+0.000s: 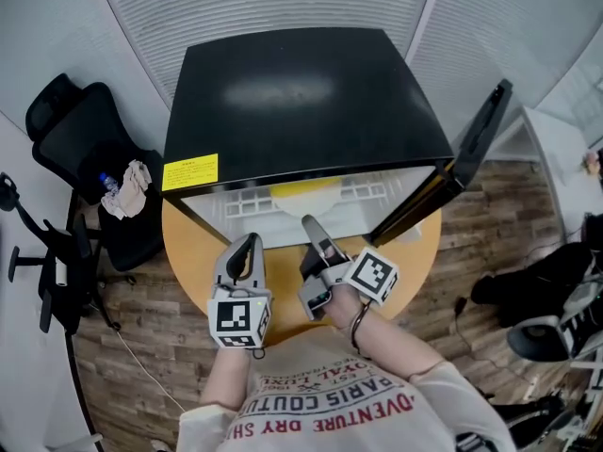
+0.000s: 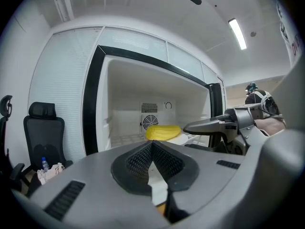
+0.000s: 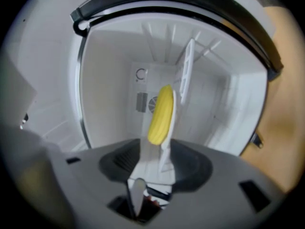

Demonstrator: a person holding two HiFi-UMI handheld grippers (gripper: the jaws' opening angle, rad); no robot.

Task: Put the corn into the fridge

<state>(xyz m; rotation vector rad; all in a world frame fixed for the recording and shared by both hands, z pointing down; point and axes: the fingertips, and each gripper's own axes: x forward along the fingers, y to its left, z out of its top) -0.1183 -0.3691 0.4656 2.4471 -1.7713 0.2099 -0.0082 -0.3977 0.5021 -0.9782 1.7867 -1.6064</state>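
Left tongs (image 2: 152, 143) pressed together, empty. Right tongs (image 3: 155, 152) spread, pinching nothing. Corn (image 3: 160, 114) just ahead of right tongs' tips, lying on white shelf (image 1: 243, 201) inside open fridge (image 1: 301, 92). Fridge sits on round worktop (image 1: 193, 252).

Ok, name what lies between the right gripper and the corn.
Just the front of the shelf that bears the corn; nothing else, per the right gripper view.
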